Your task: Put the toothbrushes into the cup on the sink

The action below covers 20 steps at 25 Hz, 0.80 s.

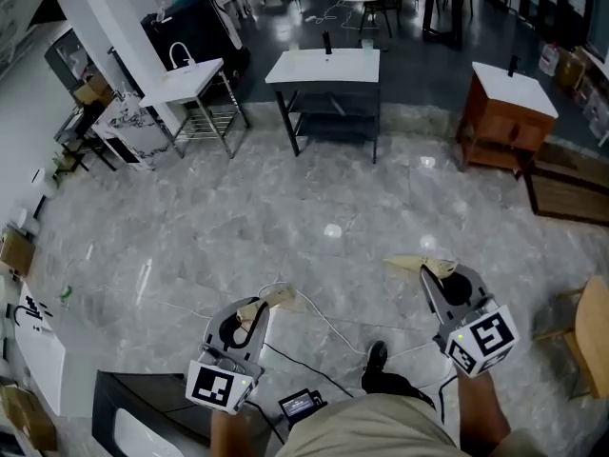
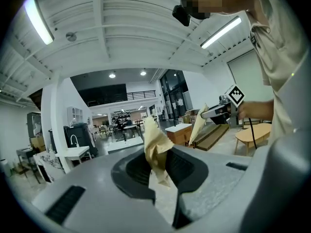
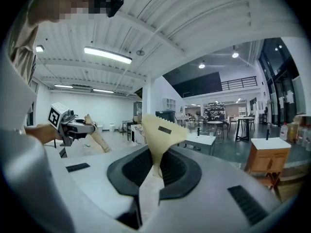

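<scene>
Fingers of the left gripper clamped a tan paper packet. Right gripper fingers pinched a second packet.

The left wrapper pinched in the left tongs hid its contents; so did the right wrapper in the right tongs. The head view's bottom edge cut off the left forearm and right forearm, its left edge a white basin, its right edge a wooden chair. A dark upright piece on the far worktop was too small to tell.
</scene>
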Motion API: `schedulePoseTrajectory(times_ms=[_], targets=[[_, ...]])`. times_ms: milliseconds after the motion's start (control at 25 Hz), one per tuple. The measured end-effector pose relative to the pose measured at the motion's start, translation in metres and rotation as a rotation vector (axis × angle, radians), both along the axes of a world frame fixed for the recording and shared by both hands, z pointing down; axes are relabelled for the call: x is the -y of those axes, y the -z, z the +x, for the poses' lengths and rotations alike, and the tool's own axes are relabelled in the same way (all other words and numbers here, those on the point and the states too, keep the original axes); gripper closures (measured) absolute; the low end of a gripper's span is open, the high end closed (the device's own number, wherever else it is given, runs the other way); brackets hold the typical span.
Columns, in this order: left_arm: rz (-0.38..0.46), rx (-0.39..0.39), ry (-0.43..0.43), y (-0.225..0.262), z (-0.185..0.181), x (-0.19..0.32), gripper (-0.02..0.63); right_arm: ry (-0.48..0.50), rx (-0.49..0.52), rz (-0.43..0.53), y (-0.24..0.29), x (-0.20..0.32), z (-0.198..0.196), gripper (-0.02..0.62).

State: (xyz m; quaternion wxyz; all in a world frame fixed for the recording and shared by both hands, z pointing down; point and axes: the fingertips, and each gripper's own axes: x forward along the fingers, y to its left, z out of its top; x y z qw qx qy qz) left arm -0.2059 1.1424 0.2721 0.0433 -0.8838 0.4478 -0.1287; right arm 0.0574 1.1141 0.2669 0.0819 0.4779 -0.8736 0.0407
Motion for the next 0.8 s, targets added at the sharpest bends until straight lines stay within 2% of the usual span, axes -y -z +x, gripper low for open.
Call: schedulePoseTrajectory(times_ms=[160,320,600,800], targets=[[0.017,0.01,-0.002,0.006,0.047,0.067,0.545,0.018,0.008,0.012,0.003,0.062,0.038,0.563],[0.048,0.029,-0.025,0.02,0.085,0.11,0.545,0.015,0.026,0.032,0.012,0.096,0.071,0.565],[0.082,0.046,-0.041,0.044,0.11,0.165,0.545,-0.022,0.053,0.046,0.021,0.134,0.103,0.565],[0.096,0.045,-0.092,0.041,0.126,0.214,0.545,-0.065,0.058,0.03,0.009,0.17,0.116,0.563]])
